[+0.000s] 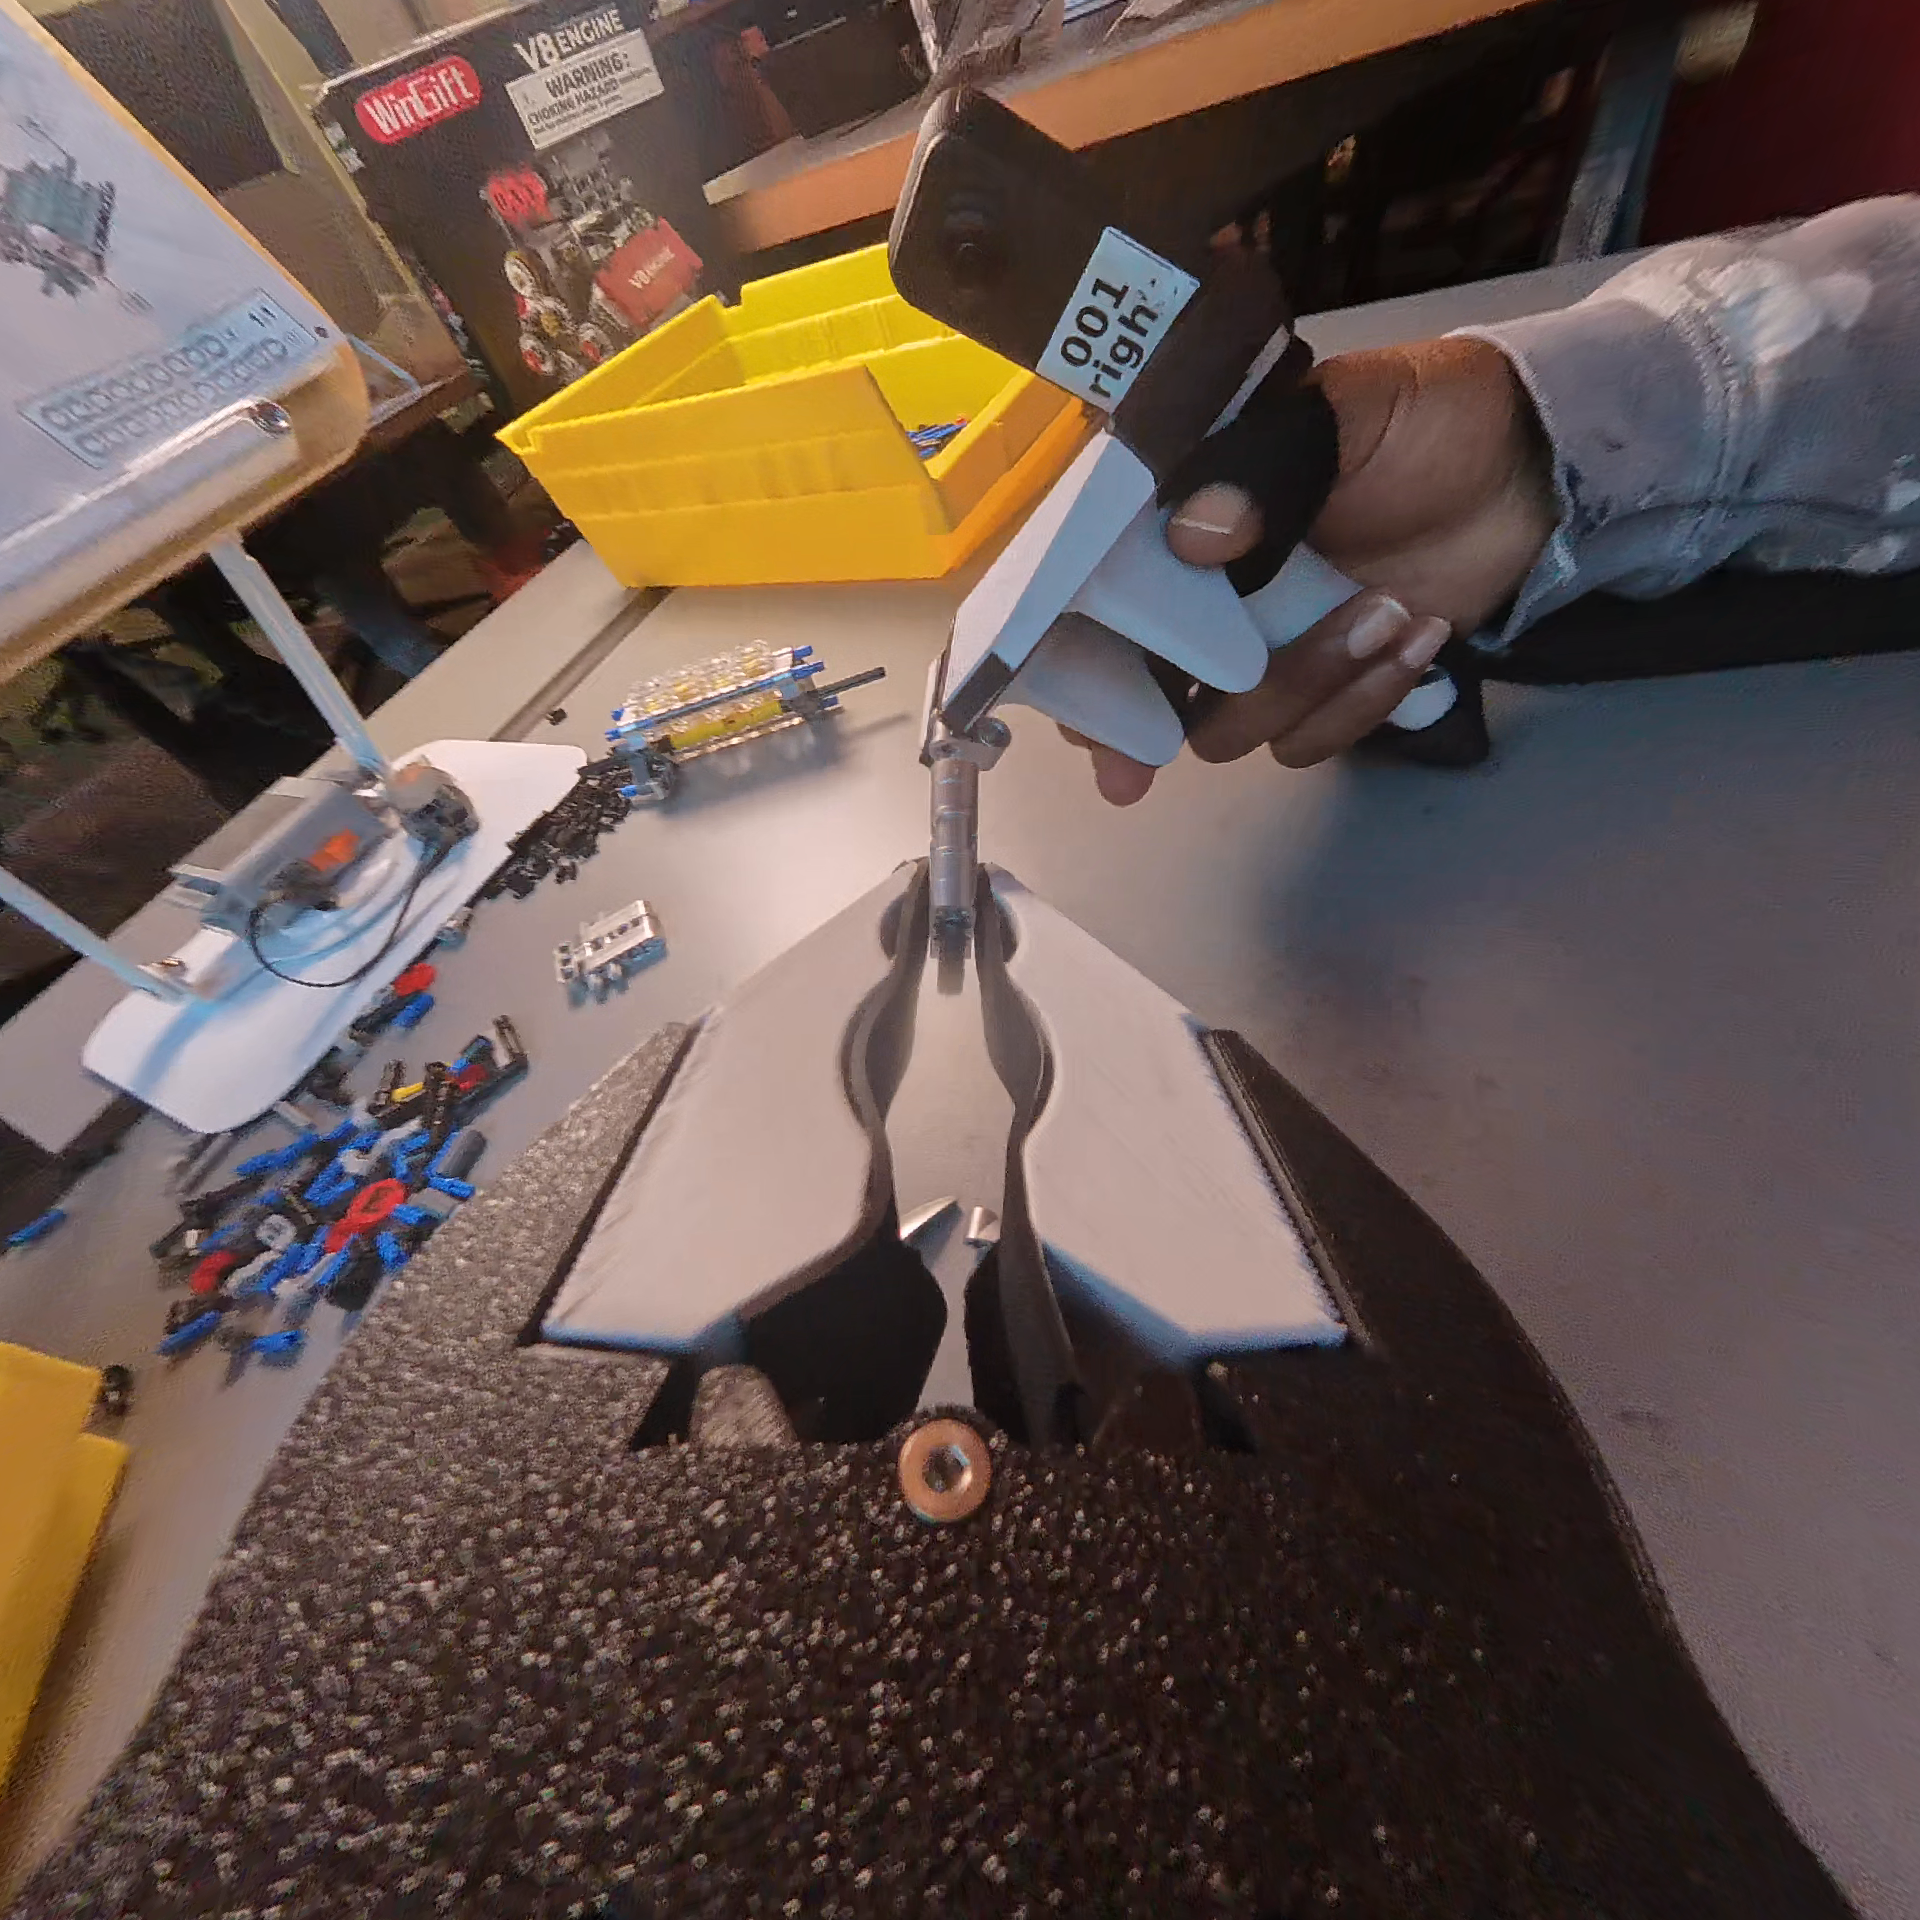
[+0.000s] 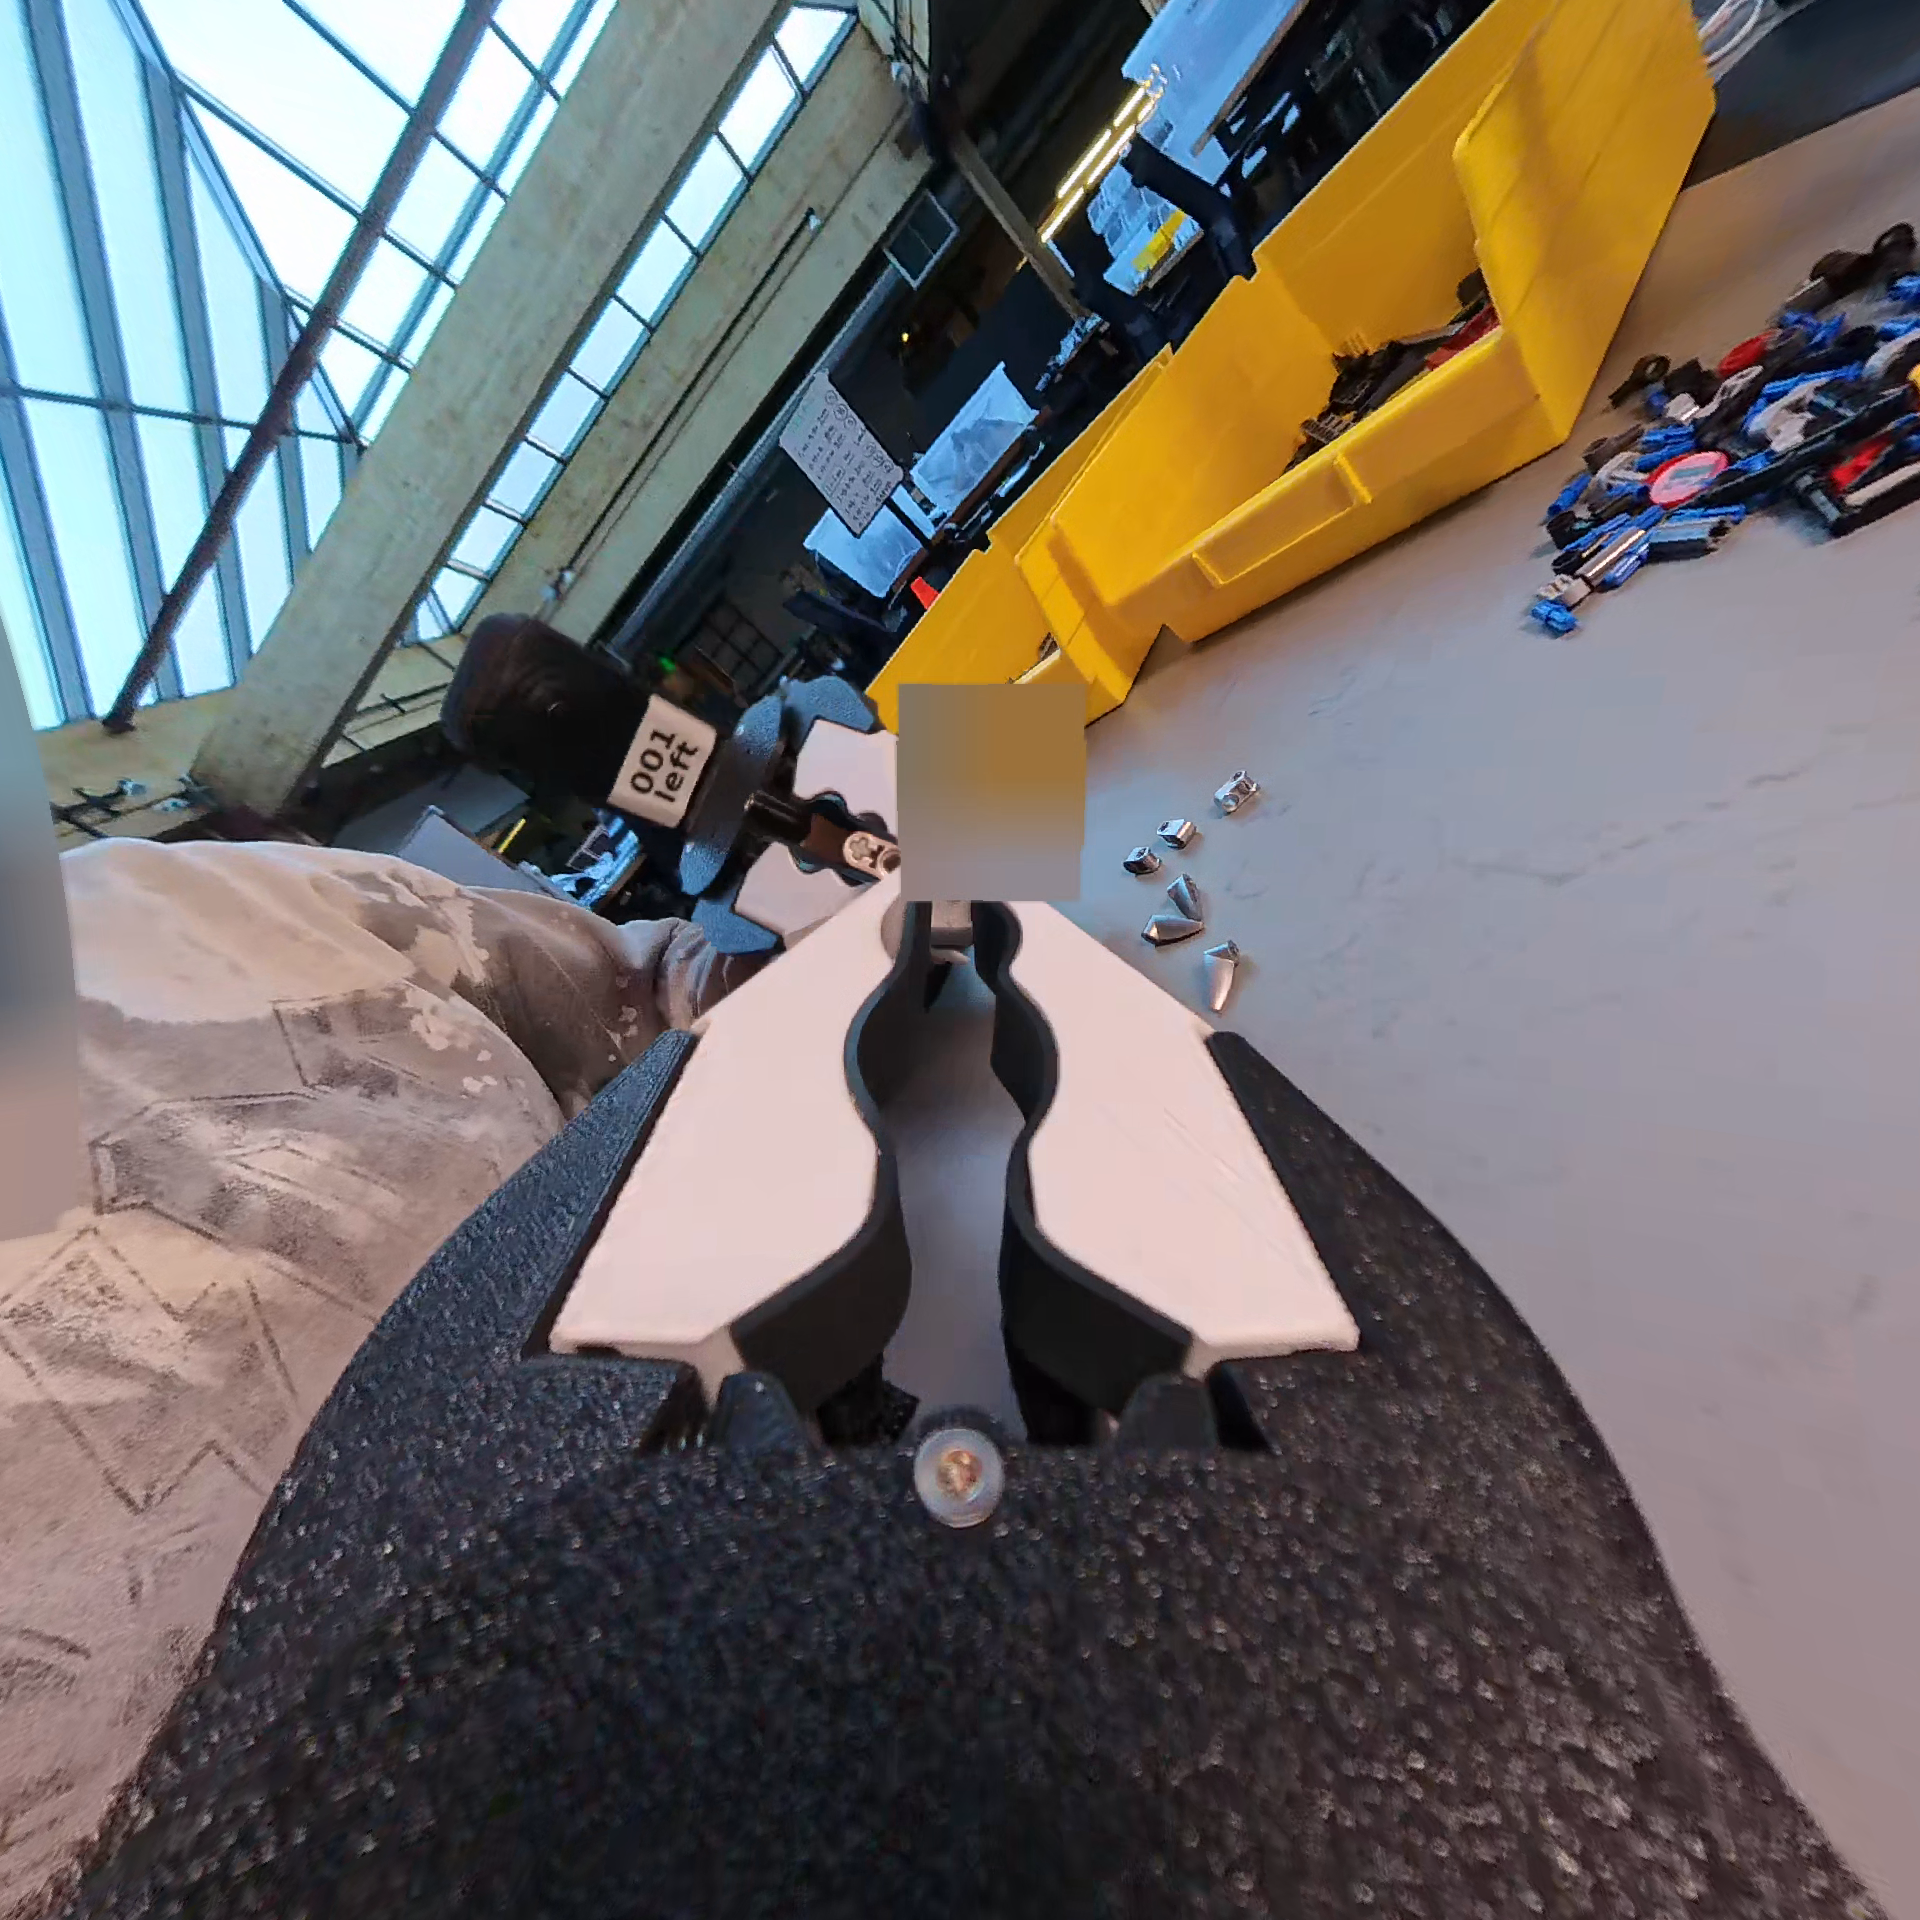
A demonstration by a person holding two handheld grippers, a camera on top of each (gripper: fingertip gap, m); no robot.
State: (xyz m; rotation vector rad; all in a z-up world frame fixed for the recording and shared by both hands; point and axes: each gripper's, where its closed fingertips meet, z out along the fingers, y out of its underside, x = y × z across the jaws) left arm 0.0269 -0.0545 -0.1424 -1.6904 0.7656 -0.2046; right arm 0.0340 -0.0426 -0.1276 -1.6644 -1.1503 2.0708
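A workshop hall with tall windows is surrounding a grey worktop, which is carrying, from largest to smallest, a yellow bin, a white stand with a grey motor unit, a clear-and-blue block assembly and a heap of small blue, black and red parts; in the right wrist view a few silver wedge pieces are lying loose on the worktop just ahead.

The left tongs are standing nearly closed, pinching the lower end of a slim silver shaft assembly. The right tongs, held by a hand, are closing on its upper end from above; in the right wrist view their tips are pinching a grey piece, partly hidden by a mosaic patch.

The shaft's long axis is running almost straight away from the left tongs and up toward the right ones, so the two are facing each other along it, both touching, neither nearer.
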